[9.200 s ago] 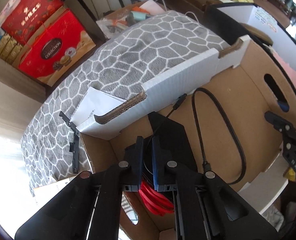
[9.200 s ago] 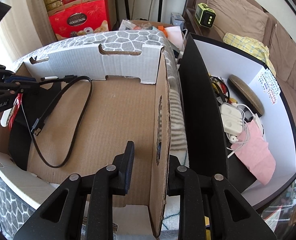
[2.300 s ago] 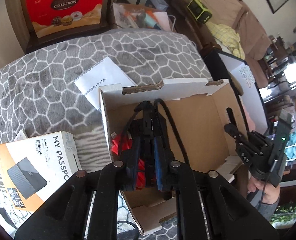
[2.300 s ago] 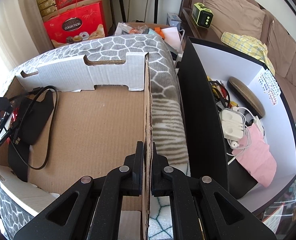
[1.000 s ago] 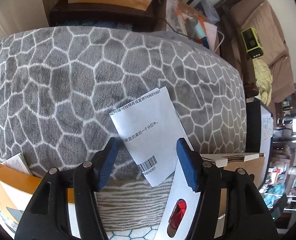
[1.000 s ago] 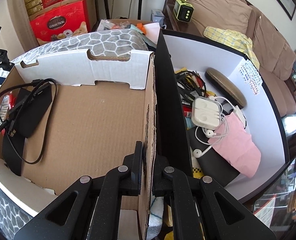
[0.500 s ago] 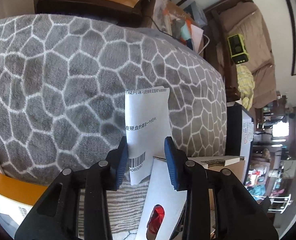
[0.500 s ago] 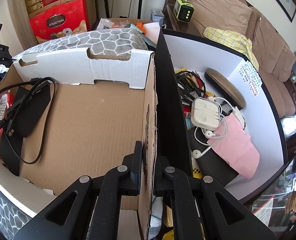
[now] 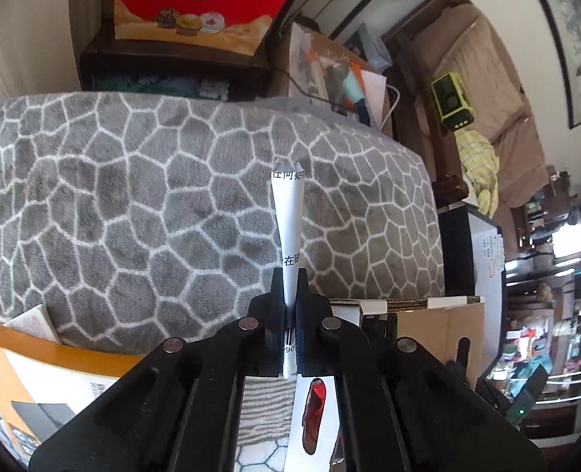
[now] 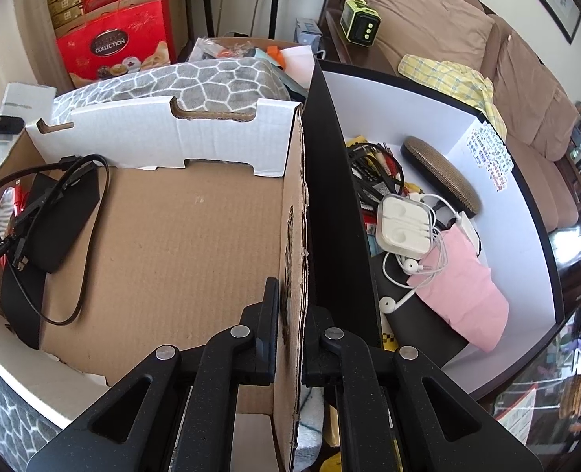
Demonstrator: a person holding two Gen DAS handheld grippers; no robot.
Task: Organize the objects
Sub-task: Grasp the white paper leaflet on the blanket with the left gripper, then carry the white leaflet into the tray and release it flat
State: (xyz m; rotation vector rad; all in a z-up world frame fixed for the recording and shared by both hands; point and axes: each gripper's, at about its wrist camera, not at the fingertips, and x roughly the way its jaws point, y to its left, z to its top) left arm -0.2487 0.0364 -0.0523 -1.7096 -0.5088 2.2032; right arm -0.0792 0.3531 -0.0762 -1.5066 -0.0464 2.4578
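Note:
My left gripper is shut on a white printed paper slip, which is pinched and curled upright above the grey patterned blanket. My right gripper is shut on the right wall of the cardboard box. Inside the box lie a black hard drive, a black cable and something red at the left wall. The box's edge shows in the left wrist view just right of my fingers.
An orange and white hard-drive package lies at lower left. A black-and-white bin holds earphones, cables and a pink cloth. Red gift boxes and a brown sofa stand behind.
My left gripper has closed on the paper slip, which now stands curled between the fingers instead of lying flat. My right gripper keeps its hold on the box wall.

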